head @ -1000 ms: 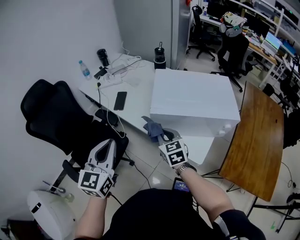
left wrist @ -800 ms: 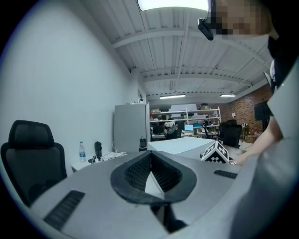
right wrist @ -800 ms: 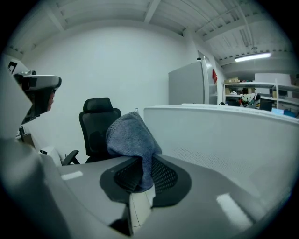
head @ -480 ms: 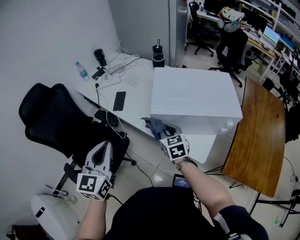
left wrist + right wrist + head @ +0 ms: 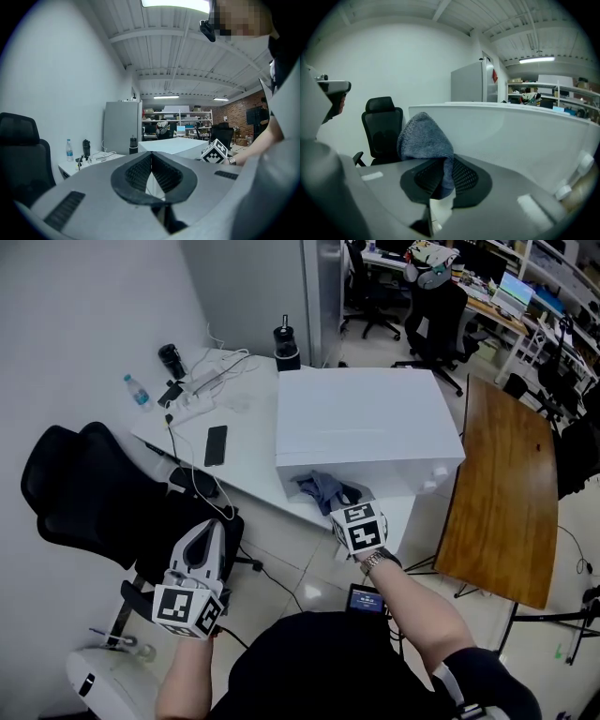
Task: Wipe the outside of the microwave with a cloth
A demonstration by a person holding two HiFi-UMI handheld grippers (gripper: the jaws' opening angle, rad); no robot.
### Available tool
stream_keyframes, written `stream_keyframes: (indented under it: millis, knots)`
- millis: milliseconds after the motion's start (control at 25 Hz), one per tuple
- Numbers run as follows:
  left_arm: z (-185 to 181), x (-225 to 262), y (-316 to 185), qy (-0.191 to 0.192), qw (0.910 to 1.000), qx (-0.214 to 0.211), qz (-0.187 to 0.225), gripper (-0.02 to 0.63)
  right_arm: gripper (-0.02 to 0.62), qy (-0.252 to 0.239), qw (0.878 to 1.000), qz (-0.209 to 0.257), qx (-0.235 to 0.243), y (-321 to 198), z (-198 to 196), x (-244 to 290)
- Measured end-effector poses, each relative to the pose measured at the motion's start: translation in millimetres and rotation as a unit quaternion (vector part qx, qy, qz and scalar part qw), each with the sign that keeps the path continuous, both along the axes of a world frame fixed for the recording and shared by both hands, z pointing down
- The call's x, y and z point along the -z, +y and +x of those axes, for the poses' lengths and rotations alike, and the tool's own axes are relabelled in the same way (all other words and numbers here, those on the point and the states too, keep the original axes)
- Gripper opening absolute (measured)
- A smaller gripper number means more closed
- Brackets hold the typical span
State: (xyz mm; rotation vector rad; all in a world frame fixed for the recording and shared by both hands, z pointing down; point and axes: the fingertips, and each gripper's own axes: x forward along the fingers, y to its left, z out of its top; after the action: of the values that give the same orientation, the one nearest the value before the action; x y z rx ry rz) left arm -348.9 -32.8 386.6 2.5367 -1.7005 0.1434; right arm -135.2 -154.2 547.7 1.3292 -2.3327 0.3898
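Overhead, a white microwave (image 5: 361, 423) on a white desk (image 5: 246, 460), its front face mostly out of sight from the head view. Right gripper (image 5: 443, 176) clamped on a grey-blue cloth (image 5: 424, 140), bunched up at the microwave's lower front edge (actual contact with the casing hard to judge, jaw tips buried in fabric). Left gripper (image 5: 151, 158) low beside a black office chair (image 5: 84, 488), well apart from the microwave, jaws pressed together with nothing between.

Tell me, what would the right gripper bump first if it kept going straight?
Probably the big white boxy microwave: the right gripper, clamping a grey-blue knitted cloth, points at its side wall close ahead.
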Motion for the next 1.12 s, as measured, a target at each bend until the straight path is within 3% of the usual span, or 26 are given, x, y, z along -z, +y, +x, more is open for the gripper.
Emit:
stream_keyframes:
  millis: [520, 1120]
  knots:
    - [56.3, 1.3, -17.0, 0.009, 0.9989, -0.045, 0.0, 0.006, 0.044, 0.02, 0.997, -0.003, -0.069, 0.0, 97.6, 3.8]
    - [135.9, 10.8, -7.9, 0.001, 0.9992, -0.04, -0.005, 0.006, 0.044, 0.017, 0.994, -0.01, -0.108, 2.3, 206.2, 4.7]
